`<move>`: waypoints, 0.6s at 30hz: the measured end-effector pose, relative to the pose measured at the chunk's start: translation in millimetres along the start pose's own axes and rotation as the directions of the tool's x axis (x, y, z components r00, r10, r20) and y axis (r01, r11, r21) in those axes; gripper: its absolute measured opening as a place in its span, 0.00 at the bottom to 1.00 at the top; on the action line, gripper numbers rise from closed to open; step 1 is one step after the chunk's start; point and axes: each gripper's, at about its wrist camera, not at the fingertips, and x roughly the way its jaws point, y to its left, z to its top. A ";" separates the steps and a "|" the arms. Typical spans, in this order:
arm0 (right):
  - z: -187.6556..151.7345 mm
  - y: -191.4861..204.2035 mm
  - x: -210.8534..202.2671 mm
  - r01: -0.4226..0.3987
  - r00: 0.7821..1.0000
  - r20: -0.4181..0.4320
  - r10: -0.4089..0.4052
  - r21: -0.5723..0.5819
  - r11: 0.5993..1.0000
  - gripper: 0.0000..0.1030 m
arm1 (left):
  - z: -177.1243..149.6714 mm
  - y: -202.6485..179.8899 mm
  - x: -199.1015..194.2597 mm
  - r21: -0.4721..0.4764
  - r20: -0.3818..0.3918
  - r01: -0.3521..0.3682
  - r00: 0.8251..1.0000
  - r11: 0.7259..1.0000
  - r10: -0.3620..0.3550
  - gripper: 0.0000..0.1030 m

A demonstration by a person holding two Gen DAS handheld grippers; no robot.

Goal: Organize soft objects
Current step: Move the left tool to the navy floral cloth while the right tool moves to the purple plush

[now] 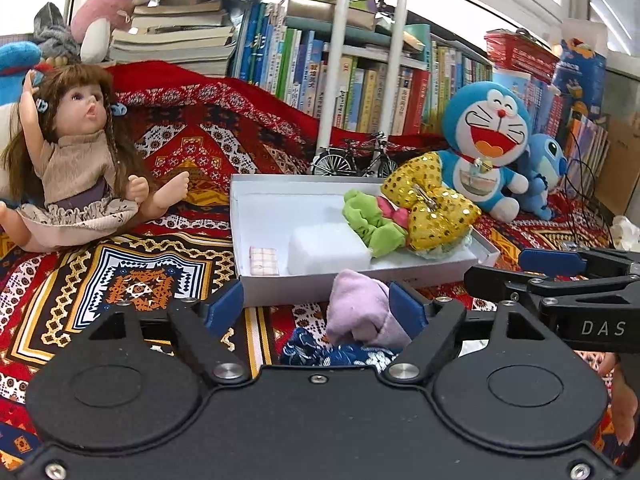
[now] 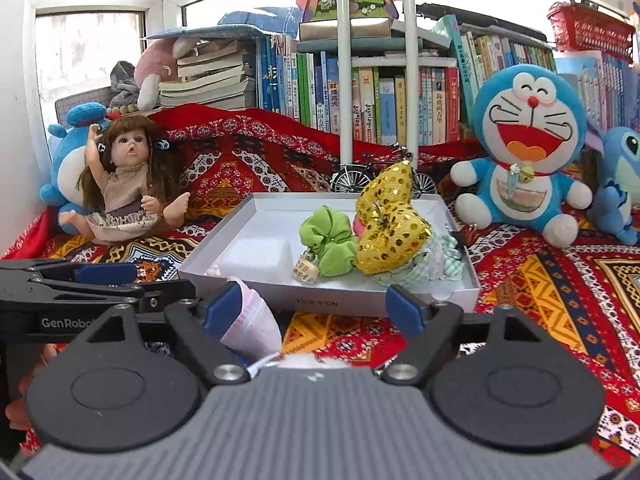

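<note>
Patterned red cloth [image 1: 192,148] under everything, bookshelves behind. Partly done: green scrunchie [image 1: 370,220] and gold sequin bow [image 1: 430,200] already inside white box [image 1: 256,288]. Left to do: lilac cloth [image 1: 360,312], loose between left tongs [image 1: 322,312], spread apart, touching one pad. Right tongs [image 2: 320,310] likewise apart, pink-white fabric [image 2: 256,320] against one pad.

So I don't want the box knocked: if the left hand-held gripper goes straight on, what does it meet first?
Probably the pale purple cloth between its open jaws, then the white box wall just behind; depth is unclear.
</note>
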 end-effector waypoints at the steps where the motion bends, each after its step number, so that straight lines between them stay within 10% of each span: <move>1: -2.6 0.0 -2.2 0.005 1.000 0.003 -0.005 -0.002 1.000 0.85 | -1.9 -1.7 -2.2 0.006 0.004 -0.001 1.000 1.000 0.001 0.77; 18: -36.7 -10.1 -22.5 0.087 0.996 0.017 -0.087 -0.025 0.996 0.95 | -34.6 -13.8 -9.3 0.049 -0.033 -0.005 0.999 0.999 0.007 0.81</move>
